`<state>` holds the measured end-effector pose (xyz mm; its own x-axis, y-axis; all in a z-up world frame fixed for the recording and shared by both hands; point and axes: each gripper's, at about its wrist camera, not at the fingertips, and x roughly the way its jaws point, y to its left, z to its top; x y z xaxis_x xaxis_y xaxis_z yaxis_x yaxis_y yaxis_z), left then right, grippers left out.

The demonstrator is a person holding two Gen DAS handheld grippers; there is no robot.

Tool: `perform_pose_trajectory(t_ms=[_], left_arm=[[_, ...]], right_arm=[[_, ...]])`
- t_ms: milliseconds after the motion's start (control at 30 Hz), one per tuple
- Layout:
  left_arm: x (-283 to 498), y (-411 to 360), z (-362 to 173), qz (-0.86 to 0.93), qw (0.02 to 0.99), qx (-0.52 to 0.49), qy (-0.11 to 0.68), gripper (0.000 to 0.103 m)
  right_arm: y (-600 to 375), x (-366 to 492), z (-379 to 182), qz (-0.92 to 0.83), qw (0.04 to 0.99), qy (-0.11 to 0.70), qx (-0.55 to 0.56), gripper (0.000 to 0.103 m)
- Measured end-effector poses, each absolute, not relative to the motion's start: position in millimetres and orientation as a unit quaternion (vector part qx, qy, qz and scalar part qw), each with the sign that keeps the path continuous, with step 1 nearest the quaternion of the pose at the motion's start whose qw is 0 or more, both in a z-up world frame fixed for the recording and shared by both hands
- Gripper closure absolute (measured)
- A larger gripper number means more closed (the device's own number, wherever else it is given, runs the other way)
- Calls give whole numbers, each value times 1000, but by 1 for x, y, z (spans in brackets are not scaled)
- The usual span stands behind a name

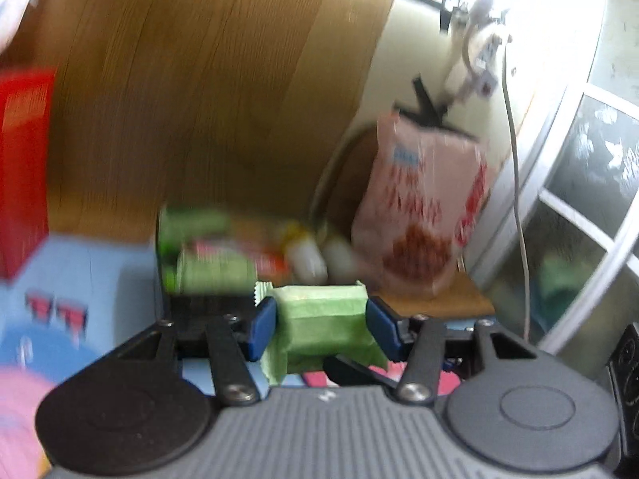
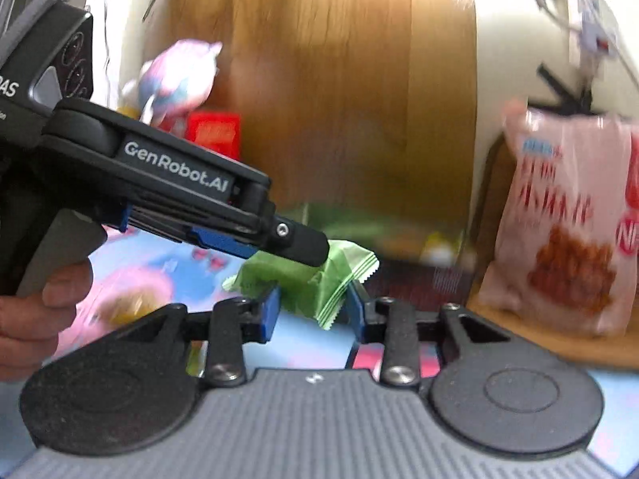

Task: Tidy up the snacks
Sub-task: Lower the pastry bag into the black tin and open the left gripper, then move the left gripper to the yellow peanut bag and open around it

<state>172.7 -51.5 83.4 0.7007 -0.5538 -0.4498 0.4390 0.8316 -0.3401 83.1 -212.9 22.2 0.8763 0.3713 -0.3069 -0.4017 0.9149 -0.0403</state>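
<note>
In the left wrist view my left gripper [image 1: 321, 327] is shut on a green snack packet [image 1: 319, 311], with its blue pads [image 1: 263, 327] pressing both sides. The right wrist view shows that left gripper [image 2: 315, 251] reaching in from the left, held by a hand [image 2: 36, 311], with the green packet at its tip. Just below it, my right gripper [image 2: 313, 311] has green wrapper [image 2: 319, 283] filling the gap between its pads, crimped end hanging down. I cannot tell whether both grippers hold one packet or two. Both views are blurred.
A black bin [image 1: 167, 279] behind holds green packets and small pale bottles. A pink snack bag [image 1: 423, 207] [image 2: 567, 231] stands upright on a wooden ledge at the right. A red box [image 1: 24, 167] [image 2: 213, 133] and a plush toy [image 2: 179, 76] are at the left. A wooden panel [image 2: 339, 80] rises behind.
</note>
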Motion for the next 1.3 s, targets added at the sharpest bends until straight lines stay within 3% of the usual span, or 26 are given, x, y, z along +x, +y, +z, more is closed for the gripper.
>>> perform_pose_trajectory(t_ms=[167,267,500,667,833,933,1167,1300], left_arm=[[224,-57,85,-249,924,-112,267,51],[241,-56,75,-231,919,-120,297,51],[200,14,77,-214,924,-162,270,51],[161,57,63,-181,924,-188,281,51],[127,87,38,-153,912,-231,303,49],[124,97,30,-133,909,-246,310,44],[130,97,8,-113,901,-255,333,44],[121,84,7,-105,913,-228,320,45]], right_arm=[[-215,138,33,188,973,127,-36,63],[-214,162,24,140,980,128,-52,57],[-236,129,13,161,978,136,4,57],[-216,105,4,261,944,198,39,48],[-167,84,-2,323,921,218,-23,47],[-147,78,-5,347,909,228,-33,46],[-118,86,-11,348,902,248,-55,41],[-111,91,-17,357,895,262,-47,47]])
